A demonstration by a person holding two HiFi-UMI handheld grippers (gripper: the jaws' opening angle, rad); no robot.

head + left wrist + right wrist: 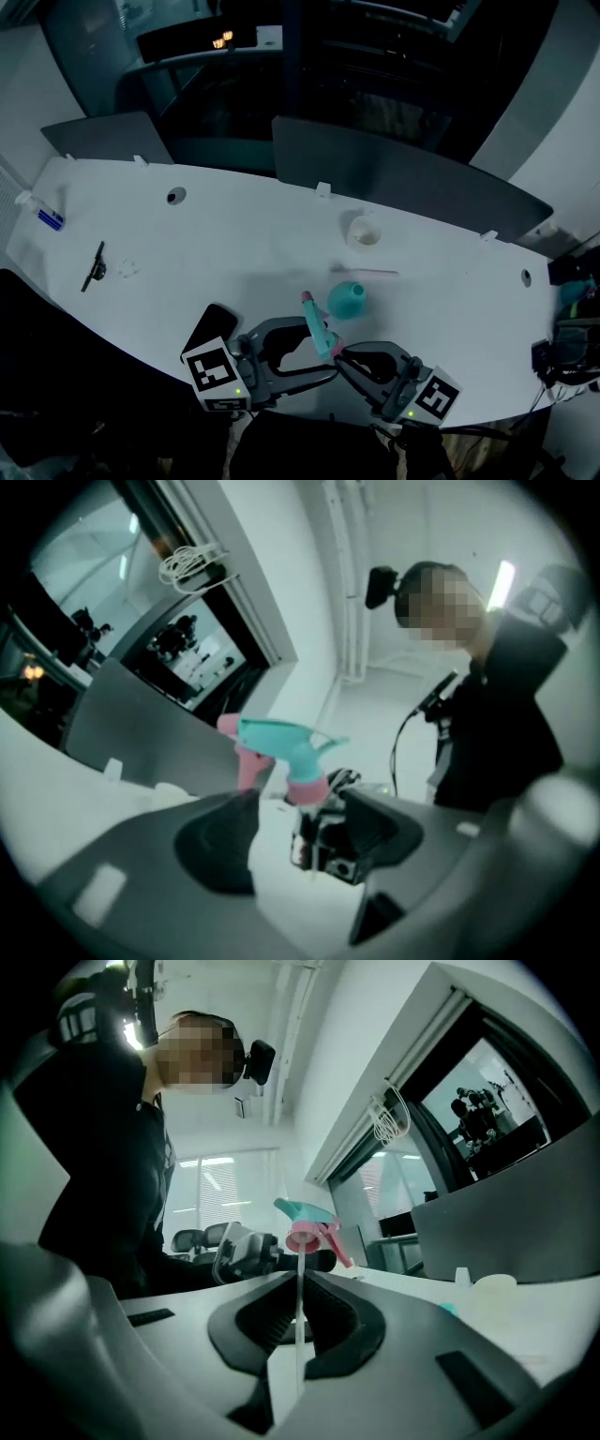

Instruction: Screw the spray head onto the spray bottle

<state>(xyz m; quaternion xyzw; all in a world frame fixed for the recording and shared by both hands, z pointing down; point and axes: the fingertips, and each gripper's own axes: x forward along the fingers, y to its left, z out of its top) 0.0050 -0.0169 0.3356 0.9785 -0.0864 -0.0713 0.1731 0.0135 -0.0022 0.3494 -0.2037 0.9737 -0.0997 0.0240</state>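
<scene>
The spray head (pixel 317 328), teal with a pink trigger and collar, is held up just above the table's near edge. My right gripper (pixel 341 357) is shut on its thin white dip tube (pixel 299 1326), with the head (pixel 307 1227) standing above the jaws. My left gripper (pixel 314 354) is open, its jaws wide on either side of the head (pixel 281 752), and the pads do not touch it. The teal spray bottle (pixel 347 298) stands uncapped on the white table (pixel 234 244), just beyond both grippers.
A white cup (pixel 364 232) and a thin stick (pixel 366 273) lie behind the bottle. A dark phone (pixel 208 328) sits beside my left gripper. Far left are a black clip (pixel 94 267) and a small blue-labelled bottle (pixel 42 214). Grey dividers (pixel 403 178) line the far edge.
</scene>
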